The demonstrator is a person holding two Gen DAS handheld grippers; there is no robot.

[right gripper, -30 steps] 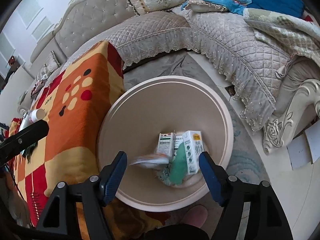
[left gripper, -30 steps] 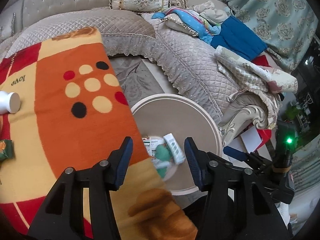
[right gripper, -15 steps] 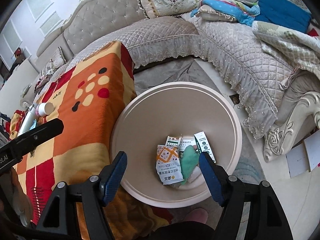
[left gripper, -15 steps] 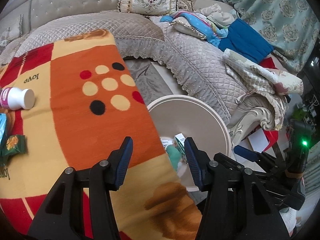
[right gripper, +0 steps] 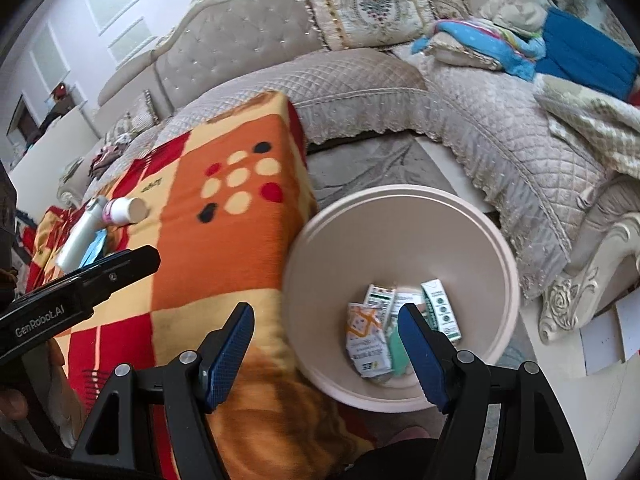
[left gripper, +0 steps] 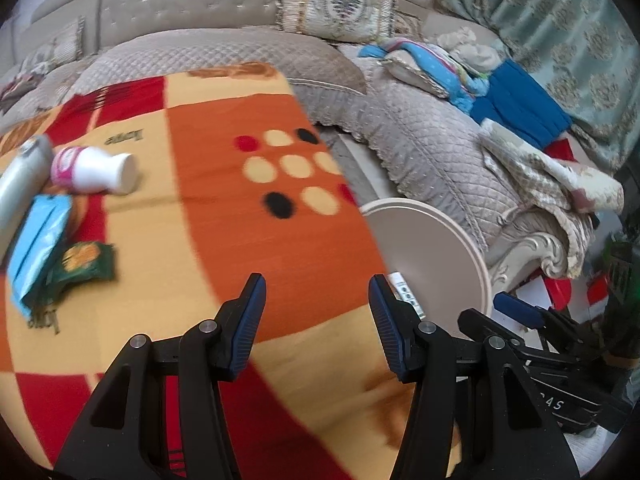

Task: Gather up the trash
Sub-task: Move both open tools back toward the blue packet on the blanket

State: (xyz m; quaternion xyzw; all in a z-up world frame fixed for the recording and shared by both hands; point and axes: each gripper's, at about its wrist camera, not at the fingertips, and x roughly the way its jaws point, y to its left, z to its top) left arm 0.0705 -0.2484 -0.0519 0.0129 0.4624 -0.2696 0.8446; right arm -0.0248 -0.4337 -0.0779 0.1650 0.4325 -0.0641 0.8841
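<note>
A beige round bin [right gripper: 404, 216] stands on the floor beside the blanket-covered table; it holds several cartons and wrappers [right gripper: 368, 332]. In the left wrist view its rim [left gripper: 440, 224] shows at right. On the orange blanket [left gripper: 224, 232] lie a white bottle with a pink label [left gripper: 94, 168], a silver tube [left gripper: 18, 188], a blue packet [left gripper: 38, 240] and a green snack wrapper [left gripper: 82, 264]. My left gripper [left gripper: 318, 312] is open and empty above the blanket. My right gripper [right gripper: 326, 344] is open and empty above the bin's near edge.
A quilted grey sofa [right gripper: 360, 80] curves behind the table and bin, with a patterned cushion [right gripper: 368, 4] and piled clothes [left gripper: 516, 104]. A carved sofa leg [right gripper: 576, 300] and white papers [right gripper: 600, 332] are right of the bin.
Both grippers have swung left, away from the bin and toward the blanket. The bottle, packet and wrapper have come further into the left wrist view. A wrapper settled in the bin.
</note>
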